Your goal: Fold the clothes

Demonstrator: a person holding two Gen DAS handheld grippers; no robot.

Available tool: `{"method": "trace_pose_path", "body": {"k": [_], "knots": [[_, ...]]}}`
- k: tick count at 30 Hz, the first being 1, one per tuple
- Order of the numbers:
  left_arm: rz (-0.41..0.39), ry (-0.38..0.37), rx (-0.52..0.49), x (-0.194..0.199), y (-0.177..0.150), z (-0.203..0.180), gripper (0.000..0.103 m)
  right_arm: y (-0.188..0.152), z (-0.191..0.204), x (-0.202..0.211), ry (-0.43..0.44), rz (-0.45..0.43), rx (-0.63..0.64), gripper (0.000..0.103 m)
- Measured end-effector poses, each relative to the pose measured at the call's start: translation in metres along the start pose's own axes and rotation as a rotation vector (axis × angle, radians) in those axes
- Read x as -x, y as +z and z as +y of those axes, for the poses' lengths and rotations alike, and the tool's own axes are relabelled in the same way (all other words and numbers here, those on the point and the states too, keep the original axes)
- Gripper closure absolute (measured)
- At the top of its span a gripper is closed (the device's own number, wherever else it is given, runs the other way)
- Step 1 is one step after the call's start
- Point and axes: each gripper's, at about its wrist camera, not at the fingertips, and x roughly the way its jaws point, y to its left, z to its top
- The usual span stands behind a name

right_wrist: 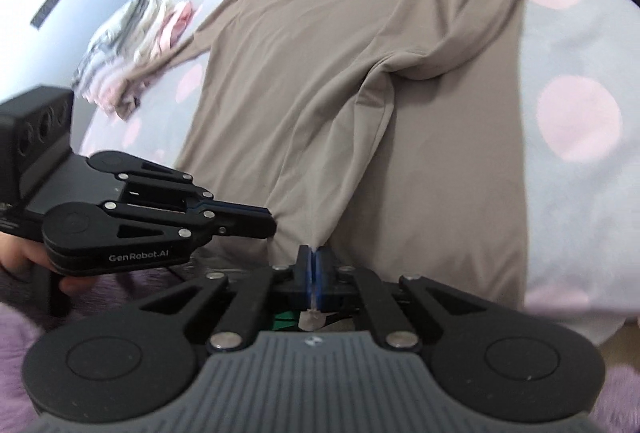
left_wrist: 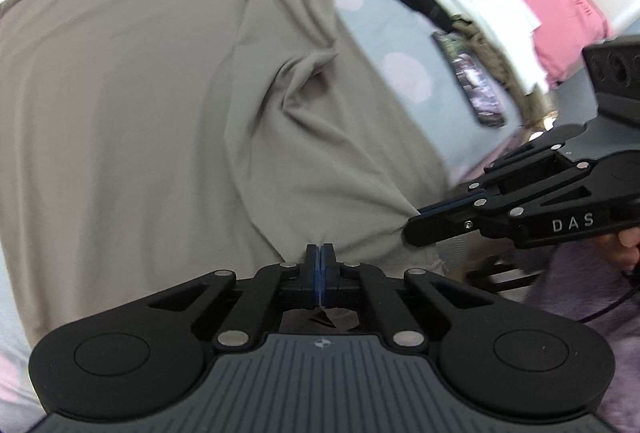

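Taupe long-sleeved shirt [left_wrist: 132,105] lies spread on the dotted bedsheet [right_wrist: 580,45]. Left gripper [left_wrist: 320,253] is clamped on the shirt's near hem, which gathers at its tips. Right gripper [right_wrist: 311,257], at 3 o'clock of the left, likewise pinches the hem.

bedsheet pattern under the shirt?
Pale blue-grey bedsheet with large soft pink dots; clearest in the right wrist view, beside the taupe shirt.

Blurred clothes pile [right_wrist: 132,53], indistinct items
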Motion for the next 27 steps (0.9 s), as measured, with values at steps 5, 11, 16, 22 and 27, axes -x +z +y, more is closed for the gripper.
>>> {"method": "trace_pose_path", "body": {"k": [5,11,16,22,27], "knots": [[0.003,-0.110,-0.004,0.006,0.002,-0.014,0.103,-0.011,-0.006,0.032,-0.005,-0.003,-0.057,0.101],[0.030,-0.215,-0.049,0.000,0.003,-0.041,0.103,-0.026,-0.010,0.068,-0.033,-0.013,-0.085,0.101],[0.075,-0.263,-0.098,-0.010,0.005,-0.059,0.103,-0.043,-0.019,0.085,-0.062,0.016,-0.120,0.101],[0.191,-0.214,-0.118,-0.041,0.004,-0.064,0.103,-0.045,-0.032,0.060,-0.164,0.090,-0.113,0.101],[0.244,-0.141,-0.115,-0.056,0.003,-0.057,0.103,-0.045,-0.045,0.036,-0.183,0.189,-0.115,0.092]]}}
